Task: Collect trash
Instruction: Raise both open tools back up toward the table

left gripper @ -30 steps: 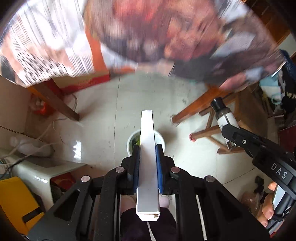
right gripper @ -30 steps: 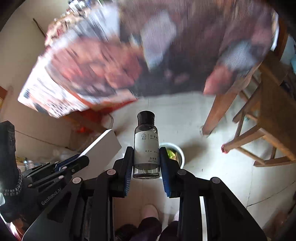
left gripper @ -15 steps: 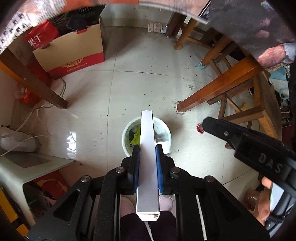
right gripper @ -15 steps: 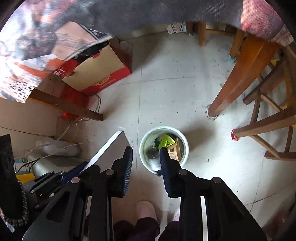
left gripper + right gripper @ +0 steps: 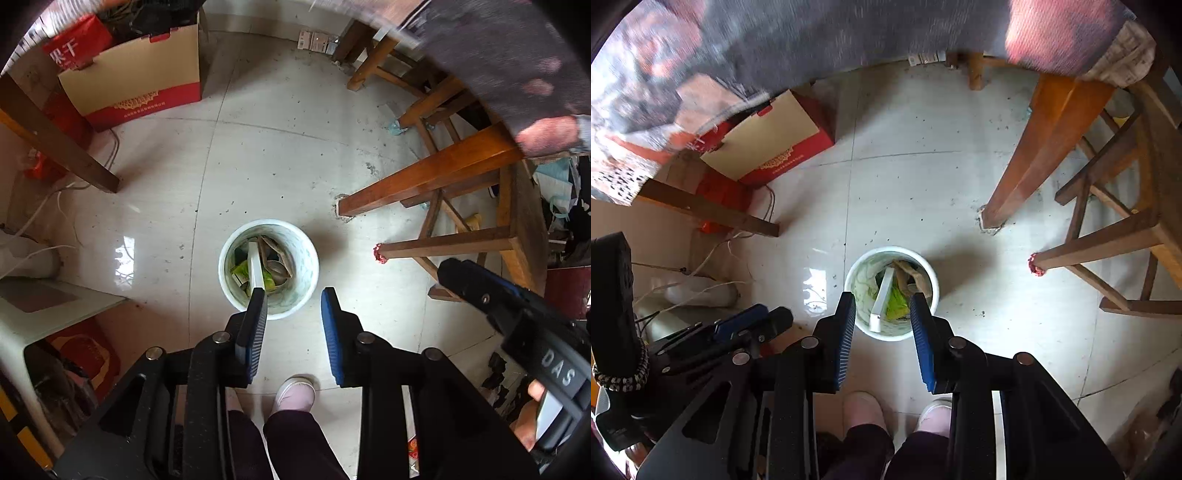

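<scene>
1. While the left wrist view looks almost straight down, the left claw (image 5: 293,295) hangs over a white trash bucket (image 5: 308,254) on the tiled floor (image 5: 280,162); its jaws are opening and nothing sits between them. A long white box (image 5: 255,266) stands on end inside the bucket among a green wrapper (image 5: 242,271) and brown paper (image 5: 275,254), so that piece of trash looks delivered. At 3 o'clock the right claw (image 5: 448,273) enters the picture, its body lettered "DAS". At 11 o'clock a red and tan carton (image 5: 144,92) sits by a red bag printed with "果干".

2. Seen from the right wrist, the right claw (image 5: 882,299) is spread and carries nothing, poised above the same bucket (image 5: 932,280). The white box (image 5: 881,302) leans inside, beside the green wrapper (image 5: 897,299). At 9 o'clock the left claw (image 5: 753,317) shows edge-on. A wooden table leg (image 5: 1027,162) stands at 1 o'clock, with the patterned cloth of the tabletop (image 5: 812,33) above.

3. By my reading both drops are done; whether more trash remains on the tabletop cannot be told from here.
</scene>
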A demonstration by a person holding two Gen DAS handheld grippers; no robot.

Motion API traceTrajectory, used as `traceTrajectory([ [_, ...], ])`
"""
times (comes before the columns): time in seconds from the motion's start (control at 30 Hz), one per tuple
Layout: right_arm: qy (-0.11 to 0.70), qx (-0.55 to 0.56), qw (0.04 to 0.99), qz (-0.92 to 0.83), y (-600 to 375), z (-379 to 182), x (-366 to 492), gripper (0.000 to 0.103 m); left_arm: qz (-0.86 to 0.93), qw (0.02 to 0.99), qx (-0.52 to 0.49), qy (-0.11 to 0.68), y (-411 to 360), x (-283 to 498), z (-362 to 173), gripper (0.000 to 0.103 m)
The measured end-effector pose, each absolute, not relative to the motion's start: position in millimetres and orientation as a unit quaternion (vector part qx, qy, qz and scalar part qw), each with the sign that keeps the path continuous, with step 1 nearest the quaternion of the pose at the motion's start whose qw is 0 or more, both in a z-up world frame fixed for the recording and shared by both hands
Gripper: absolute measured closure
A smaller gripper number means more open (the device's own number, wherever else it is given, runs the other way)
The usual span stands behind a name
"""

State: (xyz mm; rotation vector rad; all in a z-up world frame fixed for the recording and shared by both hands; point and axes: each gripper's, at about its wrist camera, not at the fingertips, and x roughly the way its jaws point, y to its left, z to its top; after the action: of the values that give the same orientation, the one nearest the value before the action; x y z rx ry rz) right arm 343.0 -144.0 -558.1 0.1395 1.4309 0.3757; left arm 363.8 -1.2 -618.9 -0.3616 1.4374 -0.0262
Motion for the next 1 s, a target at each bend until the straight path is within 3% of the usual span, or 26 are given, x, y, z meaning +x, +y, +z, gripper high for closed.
traceTrajectory([
  [0.3, 0.626, 0.073, 0.757, 0.174, -150, -471, 341, 0.075, -0.016, 0.768, -0.139, 0.625, -2, 354, -498, 0.075],
  [0.6, 0.580, 0.068, 0.789, 0.191, -150, -339, 317, 0.075, -0.022, 0.814, -0.117, 0.568, 4, 329, -348, 0.074],
  [0.8, 0.543, 0.055, 0.815, 0.195, -143, -254, 288, 0.075, -0.025, 0.855, -0.099, 0.508, 15, 297, -242, 0.065],
  [0.9, 0.523, 0.041, 0.828, 0.200, -138, -214, 278, 0.068, -0.036, 0.872, -0.086, 0.481, 21, 282, -198, 0.063],
  [1.0, 0.479, 0.033, 0.855, 0.197, -136, -166, 263, 0.050, -0.043, 0.883, -0.083, 0.460, 28, 267, -165, 0.063],
])
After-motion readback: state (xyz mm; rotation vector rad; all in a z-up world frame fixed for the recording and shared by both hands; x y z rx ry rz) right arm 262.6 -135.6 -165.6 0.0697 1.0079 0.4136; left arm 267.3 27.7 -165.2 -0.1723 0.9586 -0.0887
